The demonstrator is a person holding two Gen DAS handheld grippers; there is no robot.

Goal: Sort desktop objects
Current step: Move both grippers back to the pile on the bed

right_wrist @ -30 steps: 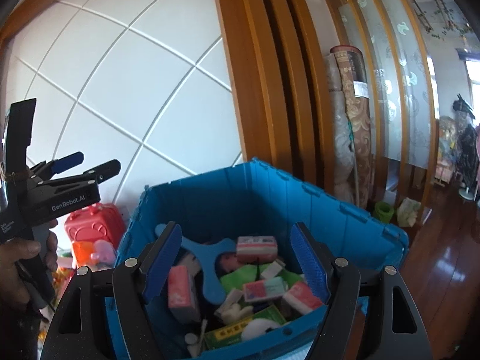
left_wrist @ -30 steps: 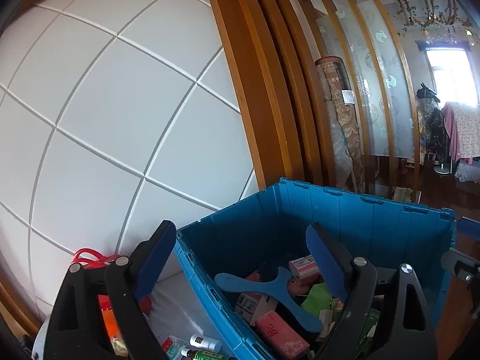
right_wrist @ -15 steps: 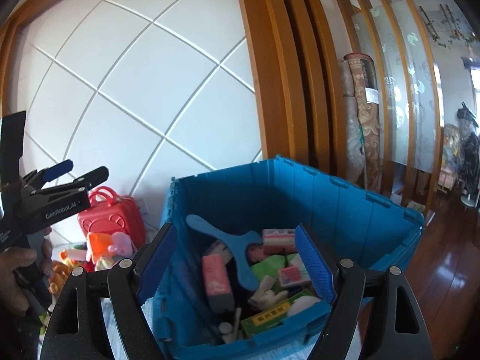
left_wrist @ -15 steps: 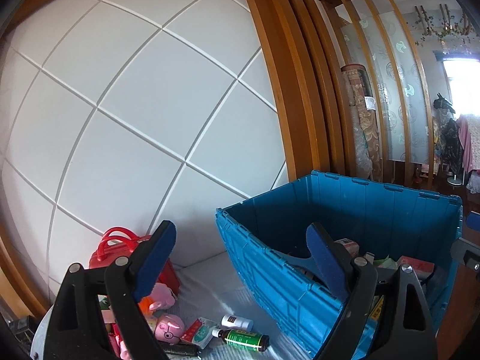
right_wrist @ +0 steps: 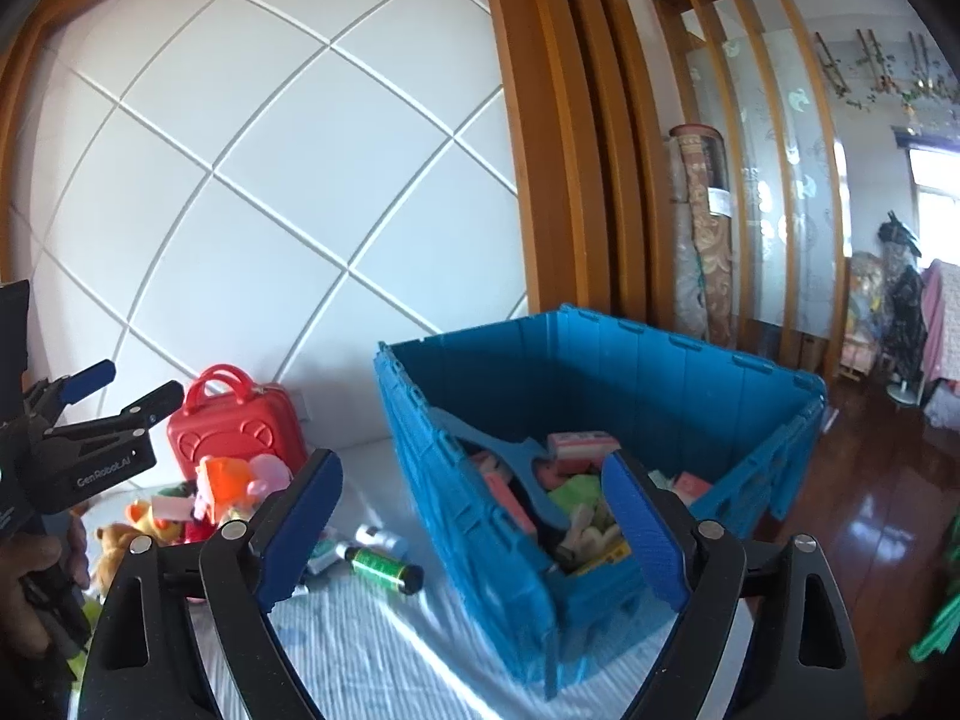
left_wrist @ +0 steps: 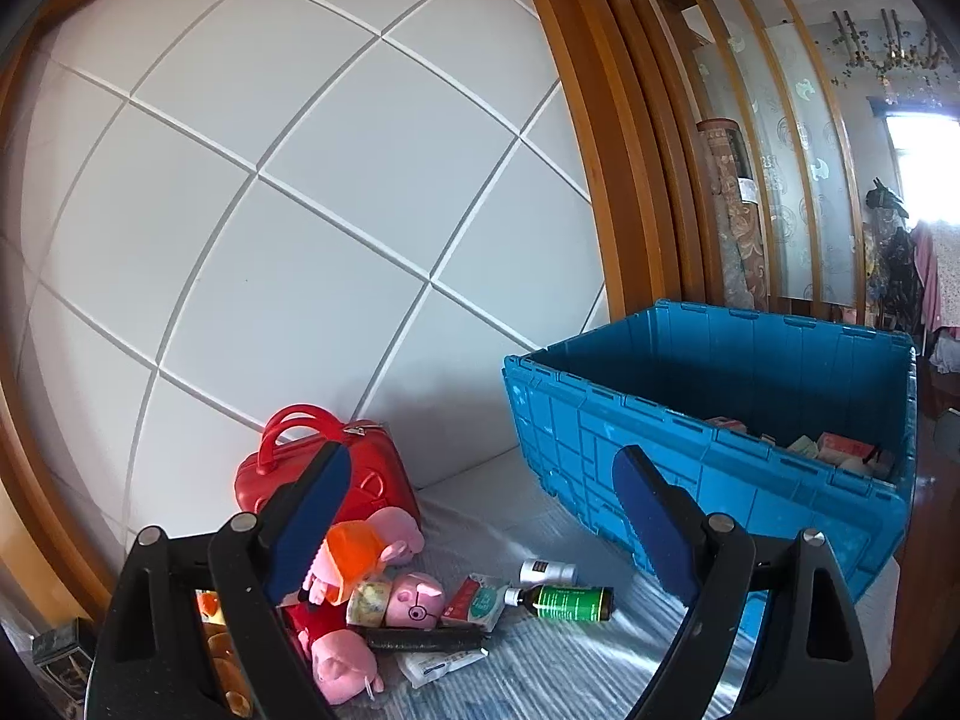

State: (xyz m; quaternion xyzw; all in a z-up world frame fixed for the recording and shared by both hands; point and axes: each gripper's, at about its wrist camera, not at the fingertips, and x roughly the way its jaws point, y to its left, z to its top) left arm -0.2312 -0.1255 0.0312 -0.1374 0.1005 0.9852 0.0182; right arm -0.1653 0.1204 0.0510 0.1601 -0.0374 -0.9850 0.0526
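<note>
Both hand-held grippers released, empty: left (left_wrist: 480, 522), right (right_wrist: 474, 522). Blue bin (right_wrist: 600, 360) at 1 o'clock; green bottle (left_wrist: 567, 602) between left fingers.

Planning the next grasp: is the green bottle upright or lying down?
Lying down: the green bottle rests on its side on the white sheet, cap pointing left.

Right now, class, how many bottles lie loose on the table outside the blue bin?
2: a green-labelled bottle beside the bin, and a small white bottle just behind it. Others may hide under the toys.
</note>
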